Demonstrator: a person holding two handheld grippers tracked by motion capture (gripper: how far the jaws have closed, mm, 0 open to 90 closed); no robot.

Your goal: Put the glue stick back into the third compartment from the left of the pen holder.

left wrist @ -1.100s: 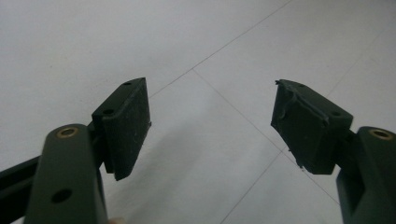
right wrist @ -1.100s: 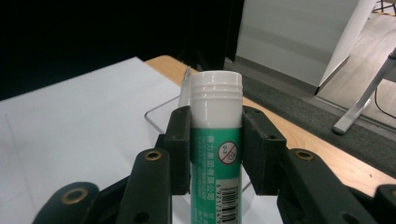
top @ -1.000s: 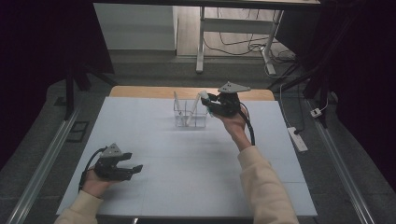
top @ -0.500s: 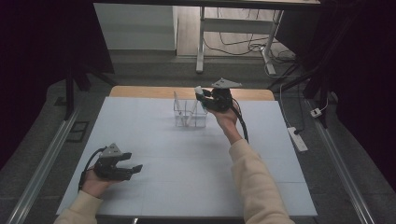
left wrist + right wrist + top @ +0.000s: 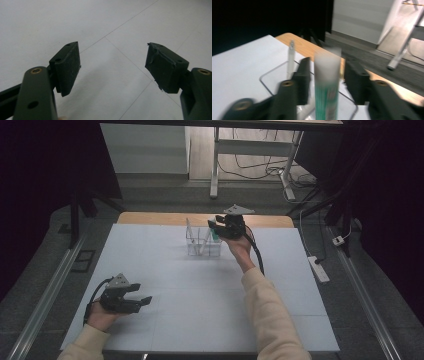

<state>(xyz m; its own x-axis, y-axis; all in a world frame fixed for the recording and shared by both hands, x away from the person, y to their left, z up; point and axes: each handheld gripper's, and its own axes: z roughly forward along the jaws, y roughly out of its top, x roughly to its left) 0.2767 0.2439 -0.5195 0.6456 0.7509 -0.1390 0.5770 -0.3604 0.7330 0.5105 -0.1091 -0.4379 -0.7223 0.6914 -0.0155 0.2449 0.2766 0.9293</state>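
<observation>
Green-white tube [image 5: 326, 87] between right tool [image 5: 324, 82] jaws (apart).

The high view is dim and dark at both sides; the white table [image 5: 200, 310] is the brightest area. The left gripper view is sharp and evenly lit, with soft shadows under the jaws. The right gripper view is blurred, especially the green-and-white tube [image 5: 326, 85].

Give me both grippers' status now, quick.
Left gripper: open, empty, low over the white table.
Right gripper: open, jaws on either side of a green-and-white tube standing in the clear container; not clamped.
</observation>
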